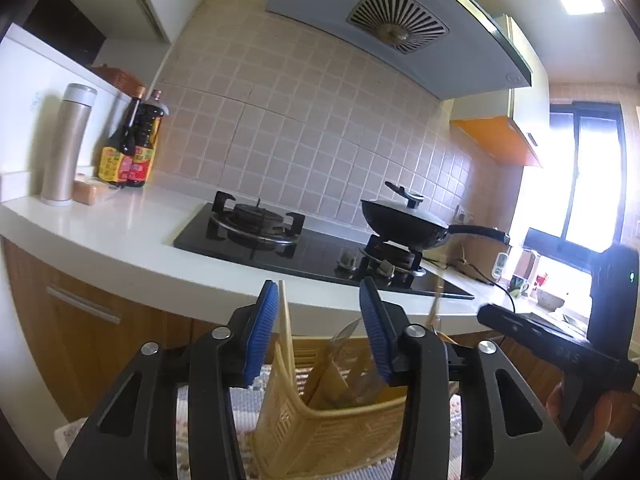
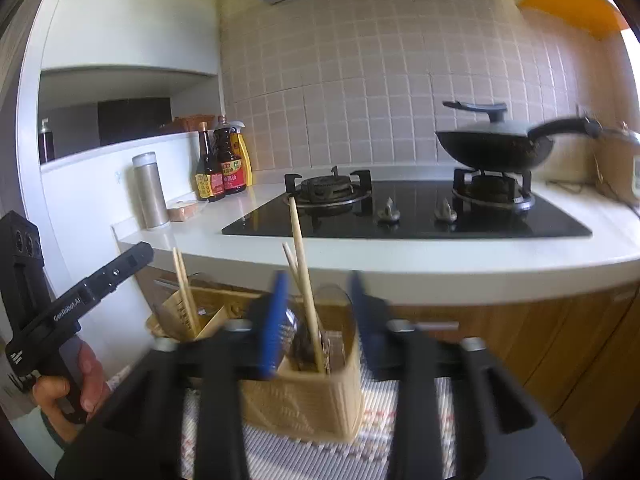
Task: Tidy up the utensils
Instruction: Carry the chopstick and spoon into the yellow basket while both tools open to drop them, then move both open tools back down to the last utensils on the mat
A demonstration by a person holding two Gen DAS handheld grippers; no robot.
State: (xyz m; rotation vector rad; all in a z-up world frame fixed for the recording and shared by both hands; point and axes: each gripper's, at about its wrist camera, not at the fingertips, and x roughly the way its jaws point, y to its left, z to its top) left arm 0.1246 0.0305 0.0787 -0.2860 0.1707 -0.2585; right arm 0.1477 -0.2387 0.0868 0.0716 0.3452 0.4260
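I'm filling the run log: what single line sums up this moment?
left tool: open | right tool: open | chopsticks: standing in utensil basket | nothing held

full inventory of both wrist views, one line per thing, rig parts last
utensil basket: 1, beige, on the striped mat below the counter
chopsticks: several, pale wood, upright in the basket
wok: 1, black, lidded, on the far burner
hob: 1, black glass, set in the white counter
sauce bottles: about 3, dark, left corner of the counter
flask: 1, silver, beside the bottles
left gripper: blue pads, open
right gripper: blue pads, open, blurred
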